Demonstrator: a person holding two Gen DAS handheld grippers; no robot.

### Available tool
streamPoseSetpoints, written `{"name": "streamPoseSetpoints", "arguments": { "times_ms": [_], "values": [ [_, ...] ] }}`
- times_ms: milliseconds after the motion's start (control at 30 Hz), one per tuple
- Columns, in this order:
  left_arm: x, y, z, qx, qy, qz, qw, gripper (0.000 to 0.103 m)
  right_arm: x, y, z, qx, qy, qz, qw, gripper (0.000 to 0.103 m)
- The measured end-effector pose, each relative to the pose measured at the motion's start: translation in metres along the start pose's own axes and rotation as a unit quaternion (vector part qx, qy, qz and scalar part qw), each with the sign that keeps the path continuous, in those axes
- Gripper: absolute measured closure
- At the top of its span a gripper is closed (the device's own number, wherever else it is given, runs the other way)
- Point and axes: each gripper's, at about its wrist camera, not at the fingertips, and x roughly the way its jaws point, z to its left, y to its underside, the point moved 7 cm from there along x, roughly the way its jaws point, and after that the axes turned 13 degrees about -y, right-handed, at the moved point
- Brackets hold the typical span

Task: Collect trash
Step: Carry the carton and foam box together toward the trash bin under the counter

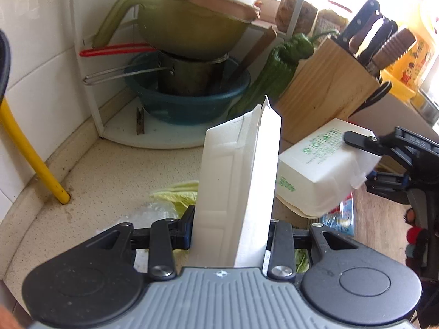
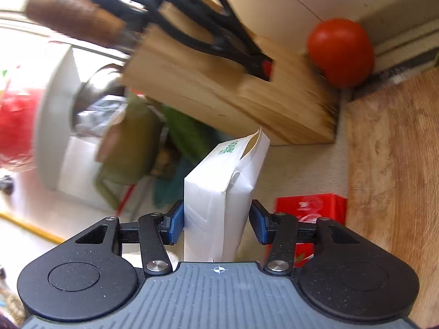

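A pale stone counter [image 1: 109, 175] is seen with a wooden knife block [image 1: 326, 87] standing on it, in which several knives and a pair of scissors [image 2: 214, 19] are held. In the corner a blue basin [image 1: 189, 101] is stacked with a steel pot [image 1: 192, 74] inside it, and a green colander [image 1: 186, 30] is set on top of the pot. A green pepper [image 1: 277, 71] is leaned between the basin and the block, and a tomato [image 2: 340, 52] is seen just beside the block.

A white foam box [image 1: 238, 192] is gripped on edge by the left gripper [image 1: 229, 230], its jaws pressed against both faces, above the counter. A second foam box with green print [image 1: 321, 164] is clamped by the right gripper [image 2: 216, 222] and held tilted, off the counter, just beside the first. A cabbage leaf [image 1: 178, 194] and a red packet [image 2: 310, 205] are left lying on the counter beneath.
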Motion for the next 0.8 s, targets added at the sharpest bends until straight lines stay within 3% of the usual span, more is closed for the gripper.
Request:
{"name": "streamPoseSetpoints", "arguments": {
  "times_ms": [433, 800],
  "values": [
    [-0.064, -0.003, 0.029, -0.041, 0.012, -0.074, 0.9964, 0.069, -0.002, 0.025, 0.102, -0.096, -0.064, 0.032, 0.993, 0.048],
    [-0.113, 0.046, 0.093, -0.108, -0.034, -0.081, 0.9903, 0.069, 0.037, 0.097, 0.144, -0.108, -0.093, 0.129, 0.981, 0.048]
  ]
}}
